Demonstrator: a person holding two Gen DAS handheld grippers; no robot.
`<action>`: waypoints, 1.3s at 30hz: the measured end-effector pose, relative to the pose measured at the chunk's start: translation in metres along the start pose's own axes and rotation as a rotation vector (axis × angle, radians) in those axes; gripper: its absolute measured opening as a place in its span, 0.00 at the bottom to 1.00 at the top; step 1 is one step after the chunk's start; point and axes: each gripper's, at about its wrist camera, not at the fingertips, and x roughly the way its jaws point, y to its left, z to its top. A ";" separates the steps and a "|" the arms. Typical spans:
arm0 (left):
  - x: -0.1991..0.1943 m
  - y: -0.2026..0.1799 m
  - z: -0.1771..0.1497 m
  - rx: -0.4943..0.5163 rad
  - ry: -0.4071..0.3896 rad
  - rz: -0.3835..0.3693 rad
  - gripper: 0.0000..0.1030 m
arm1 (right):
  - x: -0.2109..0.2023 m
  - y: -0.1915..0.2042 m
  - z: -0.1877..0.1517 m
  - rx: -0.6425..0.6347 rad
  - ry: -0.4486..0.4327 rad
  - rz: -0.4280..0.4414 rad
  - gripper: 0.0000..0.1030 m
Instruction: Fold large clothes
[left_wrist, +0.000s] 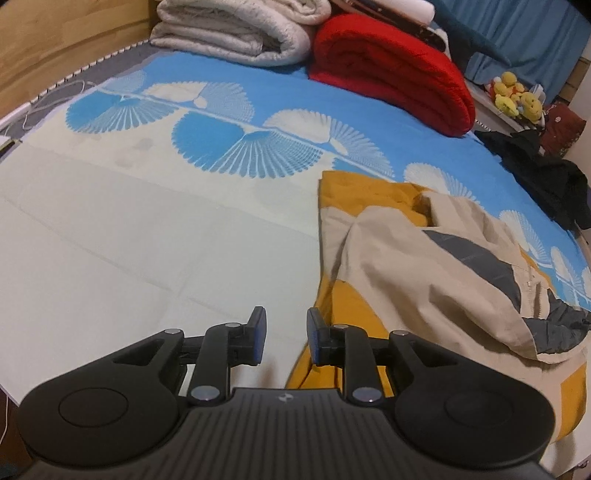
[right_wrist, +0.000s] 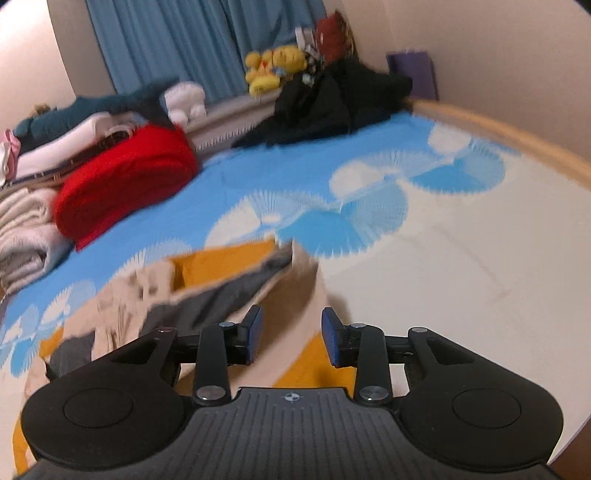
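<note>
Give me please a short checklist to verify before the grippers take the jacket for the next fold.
1. Left gripper open and holding nothing: ok.
2. Right gripper open and holding nothing: ok.
3. Beige and mustard jacket lies flat: not ok, it is crumpled with the lining showing.
4. Free bedsheet beside the jacket for folding: ok.
5. Red blanket and black garment apart from the jacket: ok.
6. Sleeve positions: cannot tell, the right wrist view is blurred.

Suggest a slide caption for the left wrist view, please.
Open left tool poised at the edge of a crumpled beige-and-mustard jacket on a blue fan-patterned bedspread.
</note>
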 end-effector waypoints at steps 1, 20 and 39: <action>0.003 0.001 0.000 -0.001 0.000 -0.008 0.25 | 0.005 0.000 -0.001 0.005 0.016 0.012 0.35; 0.094 -0.048 0.024 0.033 0.062 -0.070 0.63 | 0.113 -0.030 -0.014 -0.004 0.297 -0.137 0.50; 0.073 -0.054 0.087 0.056 -0.336 -0.066 0.02 | 0.062 0.029 0.071 0.021 -0.275 0.132 0.01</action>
